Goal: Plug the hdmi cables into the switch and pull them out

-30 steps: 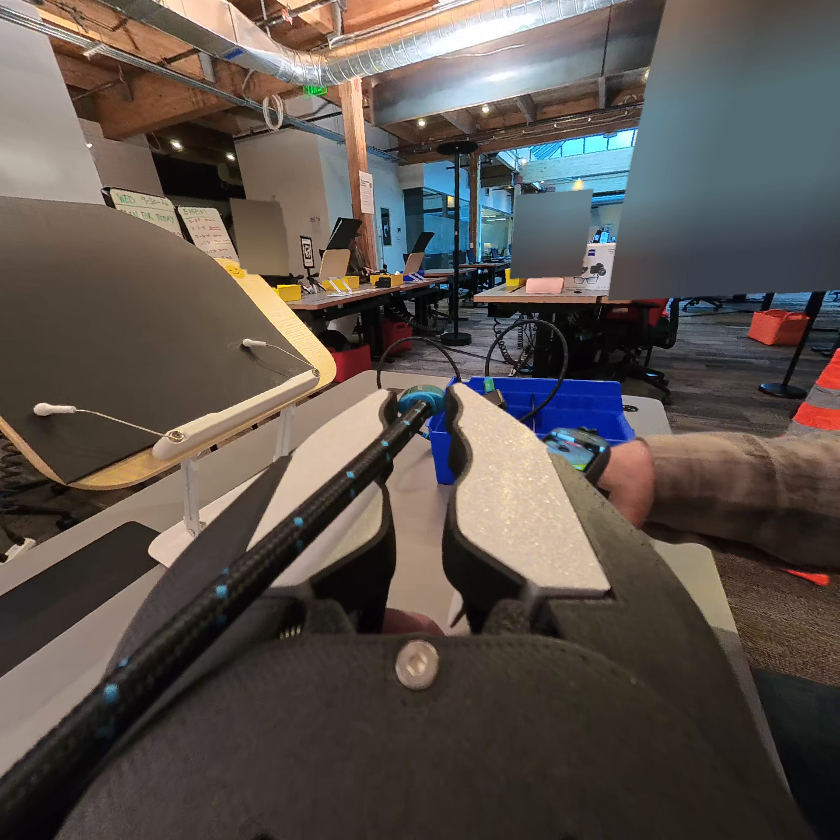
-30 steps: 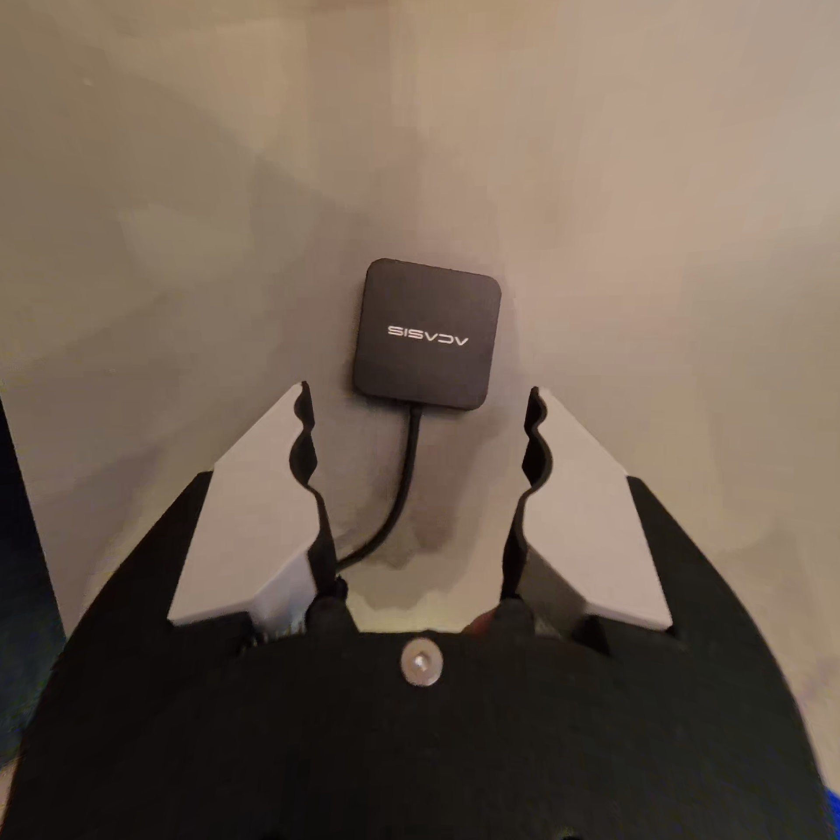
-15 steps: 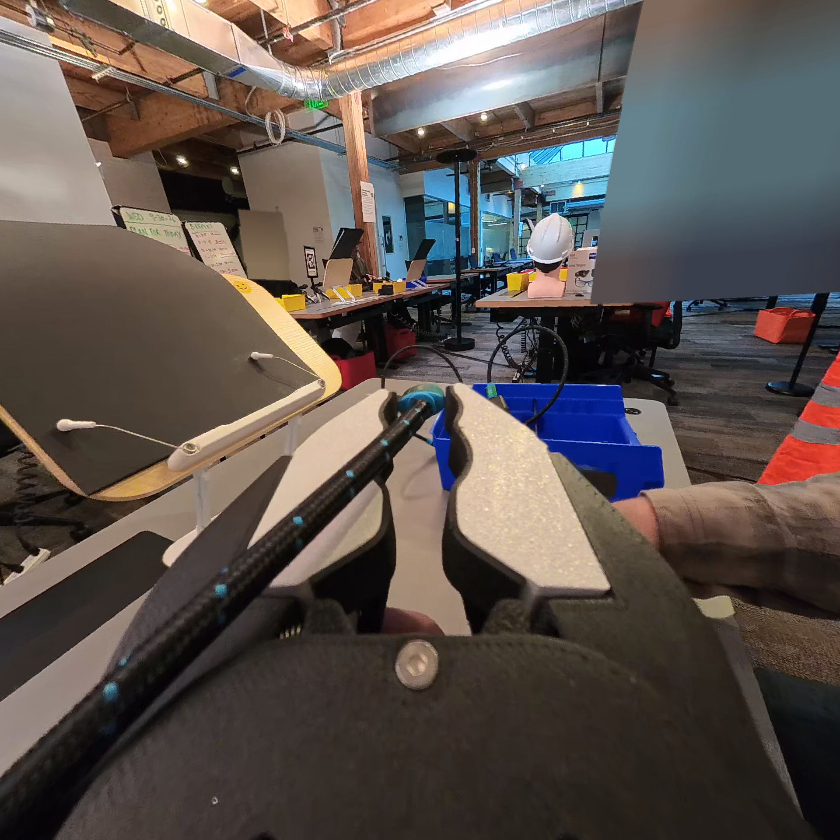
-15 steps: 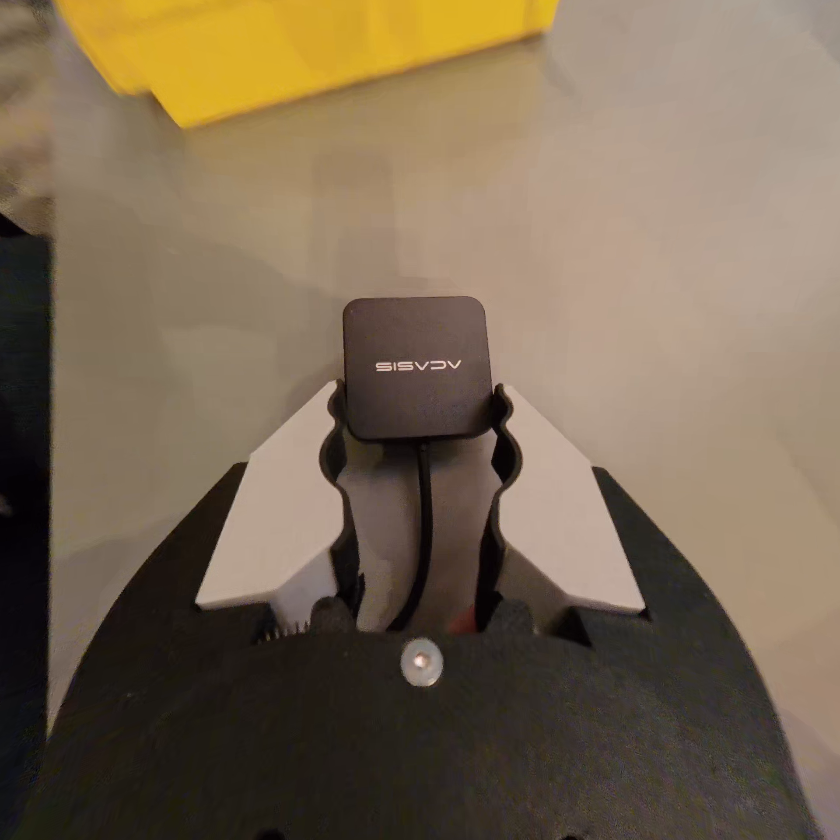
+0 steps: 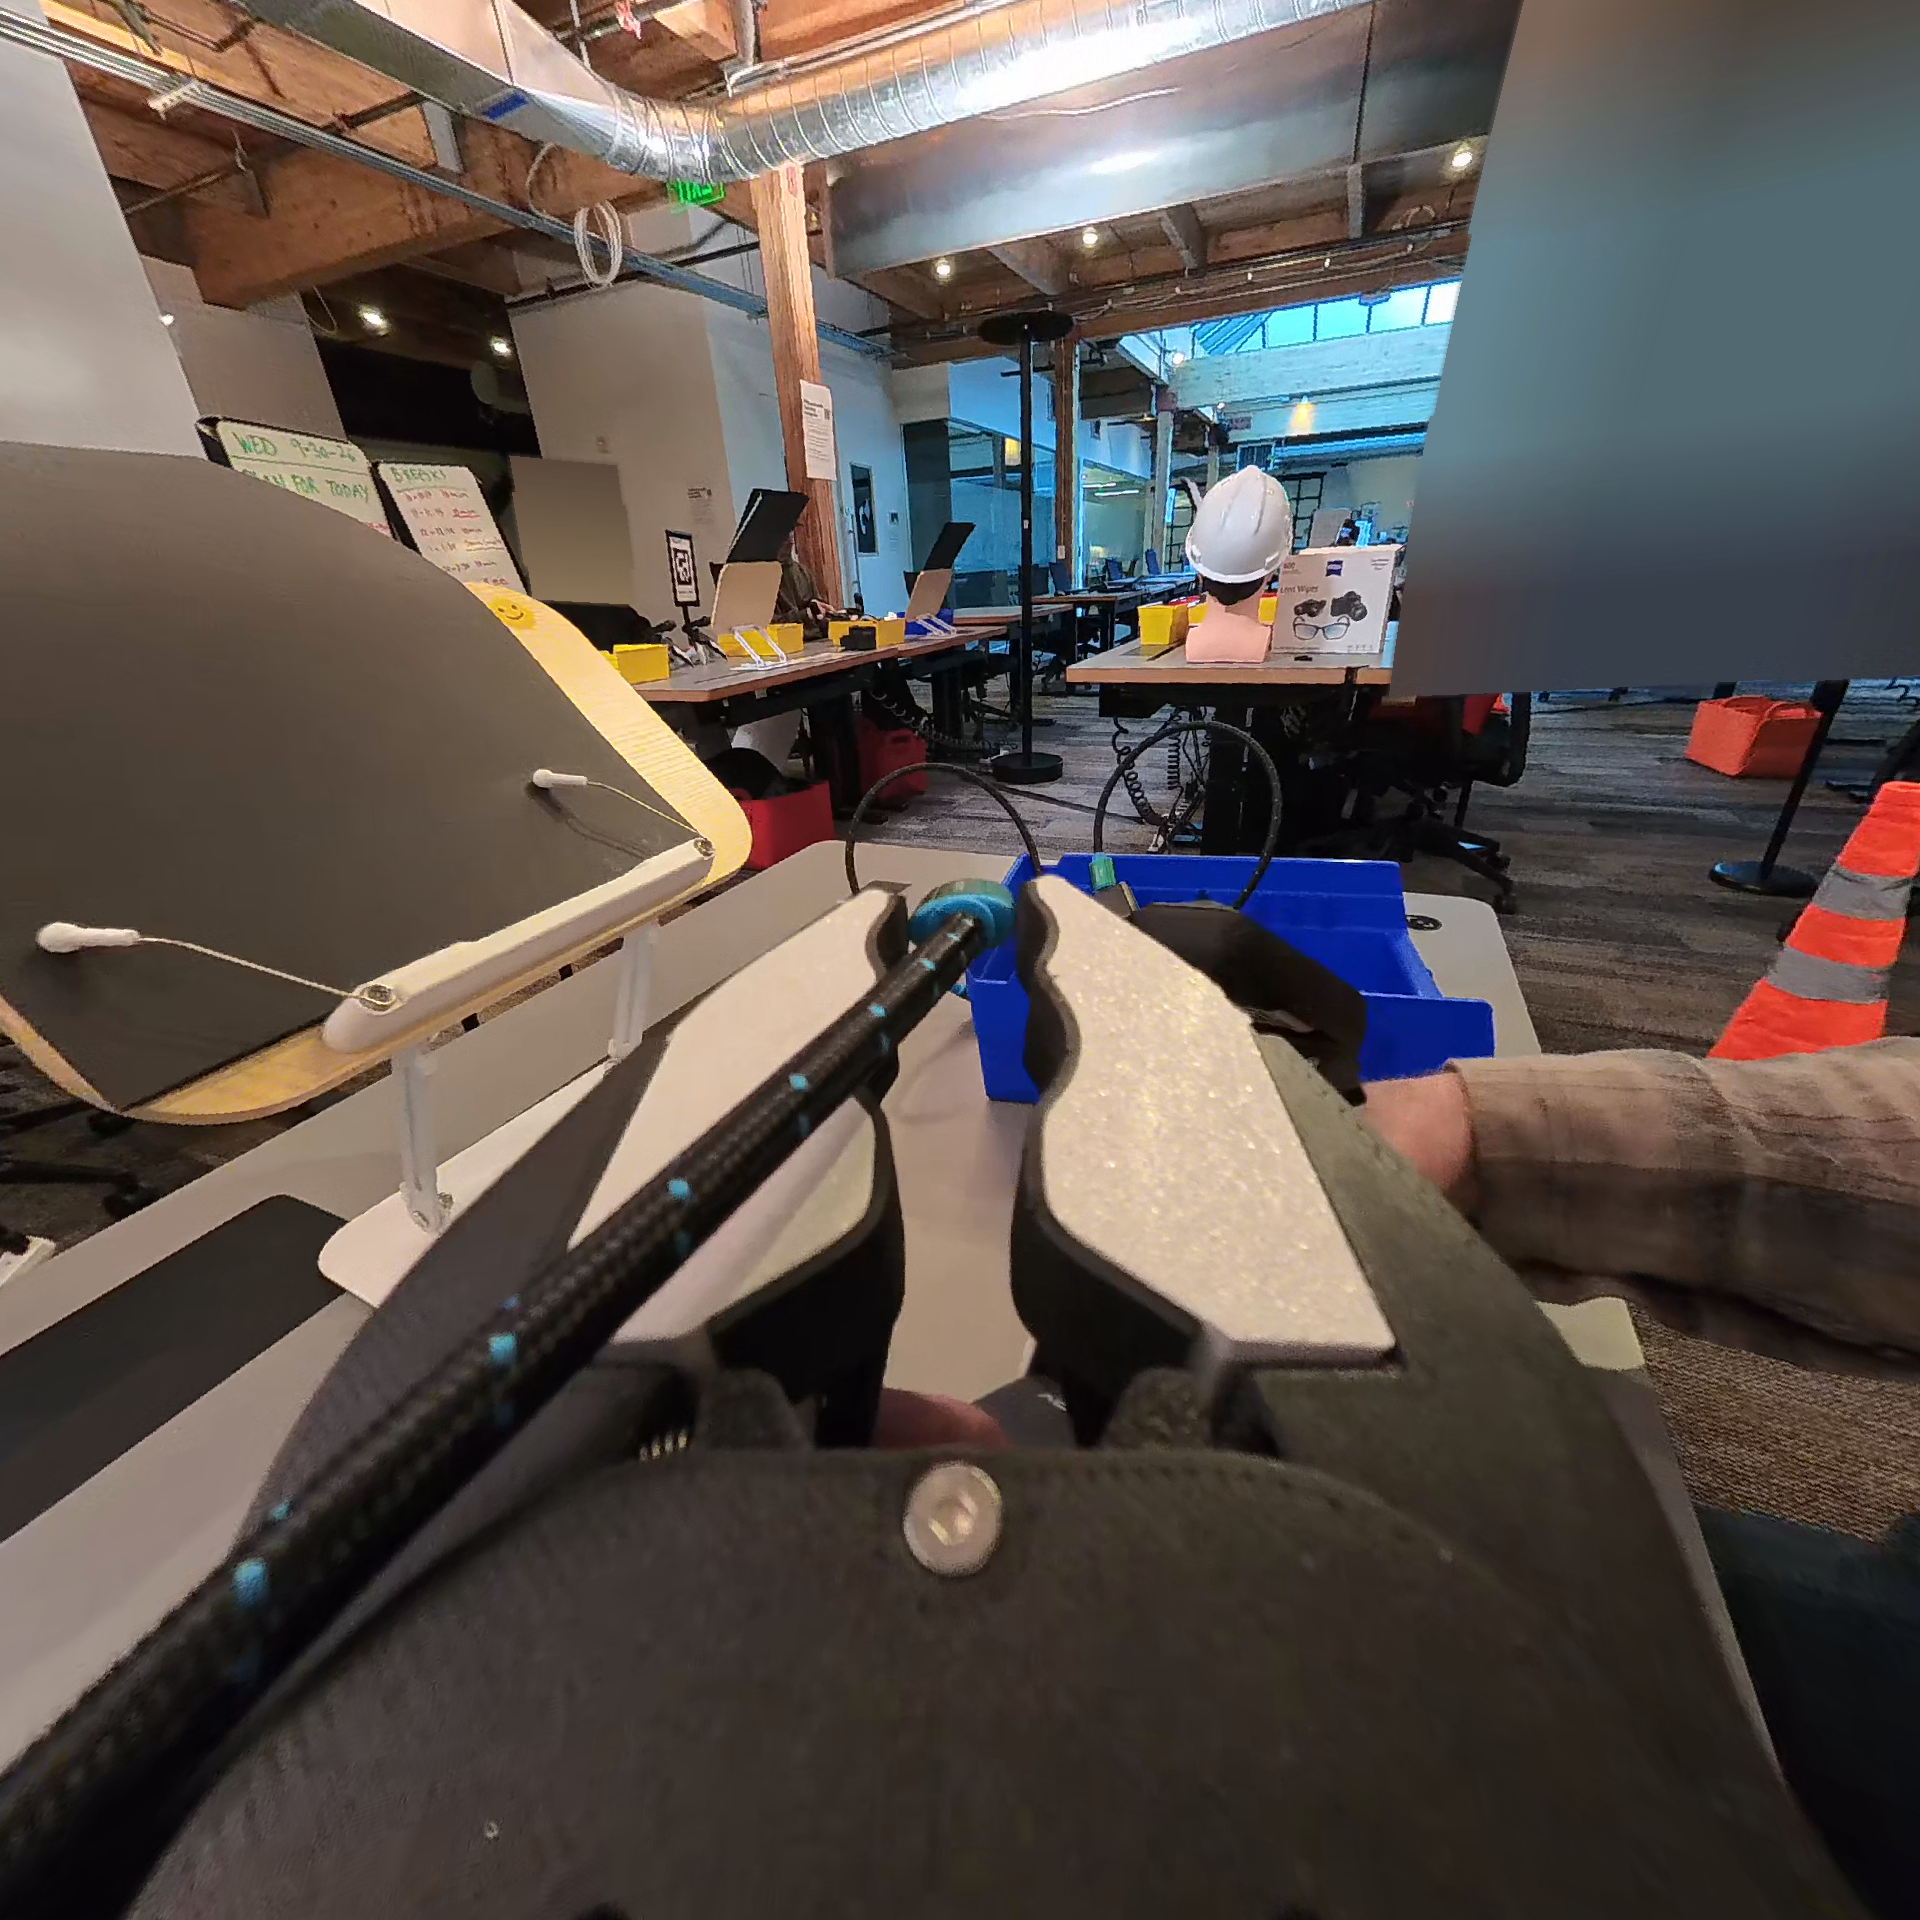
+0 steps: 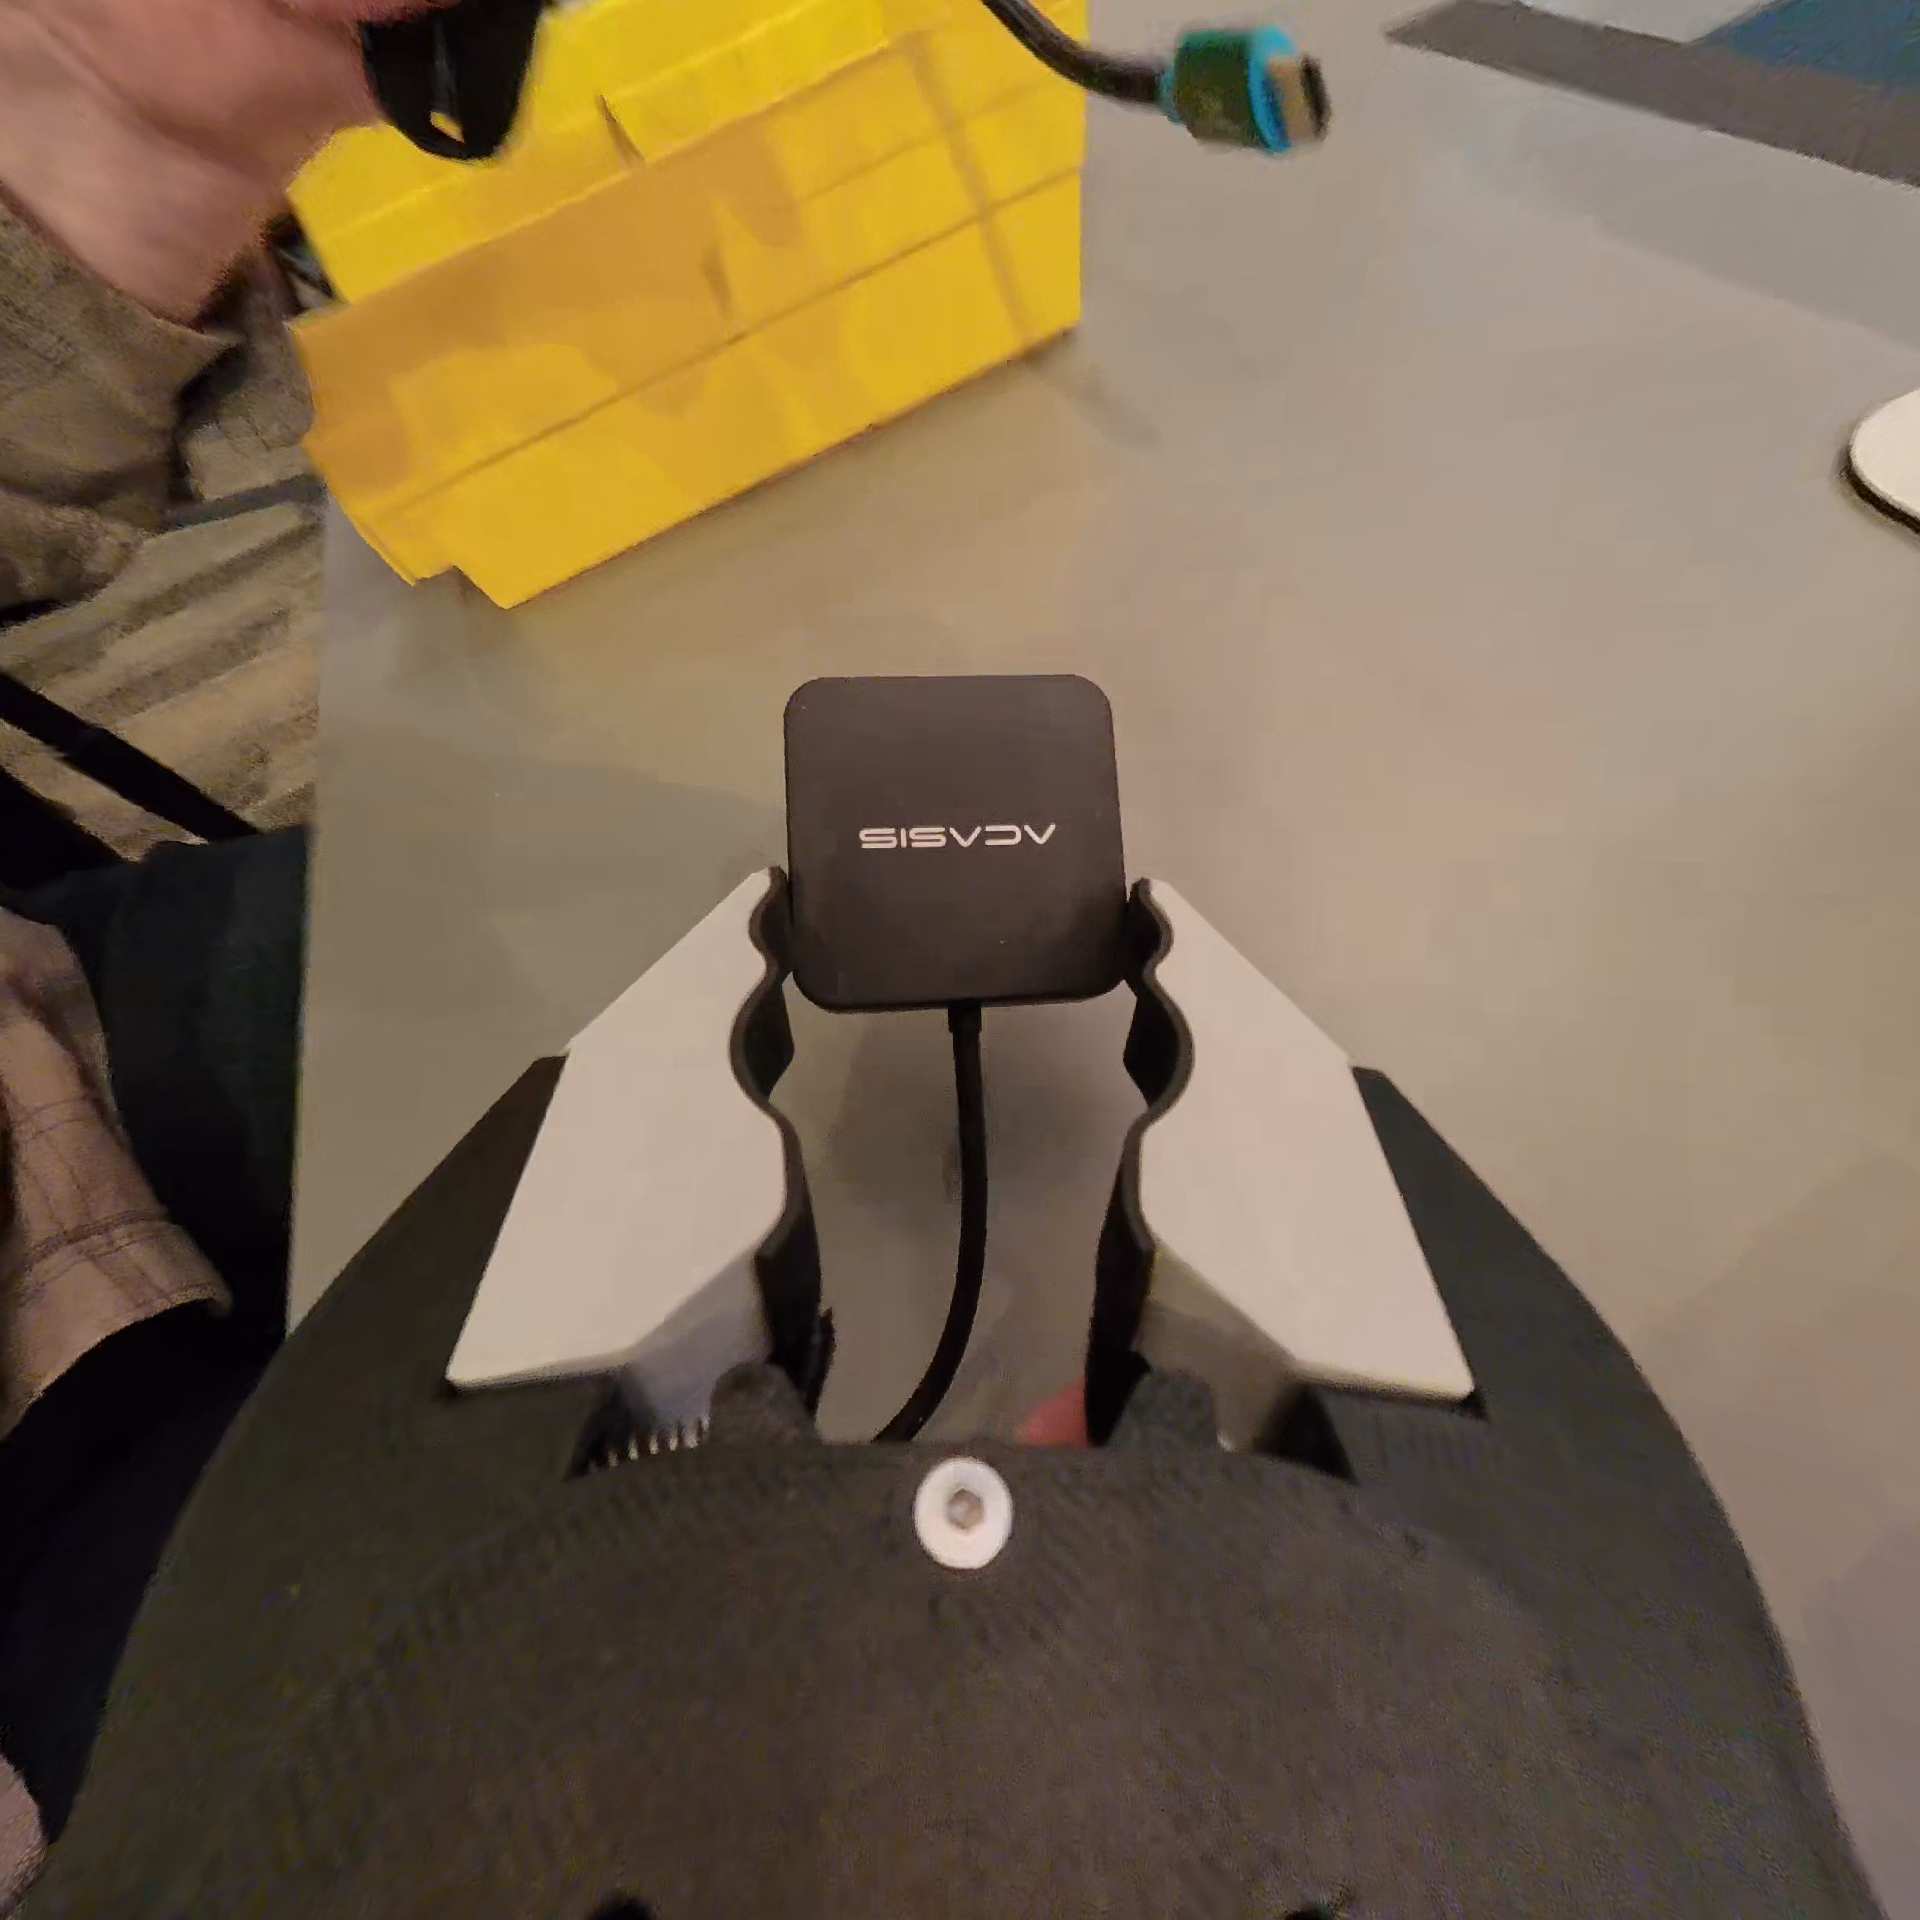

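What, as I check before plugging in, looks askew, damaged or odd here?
Nothing spilled or damaged. The yellow ribbed plastic bin sits skewed to the grey table's edge. The black braided HDMI cable drapes back over the left gripper, which pinches it behind the teal plug; the right gripper clamps the black square switch.
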Available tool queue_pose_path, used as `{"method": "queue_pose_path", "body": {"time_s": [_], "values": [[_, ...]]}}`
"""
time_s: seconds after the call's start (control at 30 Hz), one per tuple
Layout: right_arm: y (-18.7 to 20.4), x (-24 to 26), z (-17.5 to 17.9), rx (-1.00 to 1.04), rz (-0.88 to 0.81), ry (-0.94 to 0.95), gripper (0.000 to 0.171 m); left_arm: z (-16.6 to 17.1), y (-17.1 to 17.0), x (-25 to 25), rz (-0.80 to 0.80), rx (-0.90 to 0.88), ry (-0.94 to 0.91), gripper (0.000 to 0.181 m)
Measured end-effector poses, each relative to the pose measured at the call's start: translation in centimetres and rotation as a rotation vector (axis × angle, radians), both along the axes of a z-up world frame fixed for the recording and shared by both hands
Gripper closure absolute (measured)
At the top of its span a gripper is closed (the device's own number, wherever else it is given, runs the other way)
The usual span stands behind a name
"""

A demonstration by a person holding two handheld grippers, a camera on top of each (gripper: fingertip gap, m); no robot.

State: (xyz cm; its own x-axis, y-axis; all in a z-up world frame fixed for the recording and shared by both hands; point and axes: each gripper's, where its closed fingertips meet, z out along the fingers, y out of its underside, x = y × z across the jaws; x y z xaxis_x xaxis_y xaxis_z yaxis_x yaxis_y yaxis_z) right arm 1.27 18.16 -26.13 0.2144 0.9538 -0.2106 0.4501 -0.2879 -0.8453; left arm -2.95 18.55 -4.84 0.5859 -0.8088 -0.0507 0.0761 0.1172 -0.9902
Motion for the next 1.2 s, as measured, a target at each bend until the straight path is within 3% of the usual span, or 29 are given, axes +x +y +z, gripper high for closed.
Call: {"method": "queue_pose_path", "body": {"time_s": [0.17,0.37,0.53,0.7,1.2], "values": [[1.9,1.7,-3.8,0.040,-0.145,-0.275,0.109,-0.2,-0.1,0.3,-0.004,-0.004,0.006,0.162],[2.4,1.5,-4.3,0.119,-0.240,-0.435,0.105,-0.4,-0.1,0.2,-0.005,-0.005,0.010,0.162],[1.9,1.8,-3.2,-0.007,-0.281,-0.308,0.102,-0.3,0.1,-0.1,-0.001,-0.010,-0.001,0.162],[1.6,3.2,-4.8,0.079,-0.258,-0.442,0.103,-0.6,0.0,0.2,-0.006,-0.013,0.011,0.162],[-0.1,4.3,-4.7,0.047,-0.271,-0.468,0.102,-0.1,-0.5,0.3,-0.005,0.012,0.017,0.163]]}}
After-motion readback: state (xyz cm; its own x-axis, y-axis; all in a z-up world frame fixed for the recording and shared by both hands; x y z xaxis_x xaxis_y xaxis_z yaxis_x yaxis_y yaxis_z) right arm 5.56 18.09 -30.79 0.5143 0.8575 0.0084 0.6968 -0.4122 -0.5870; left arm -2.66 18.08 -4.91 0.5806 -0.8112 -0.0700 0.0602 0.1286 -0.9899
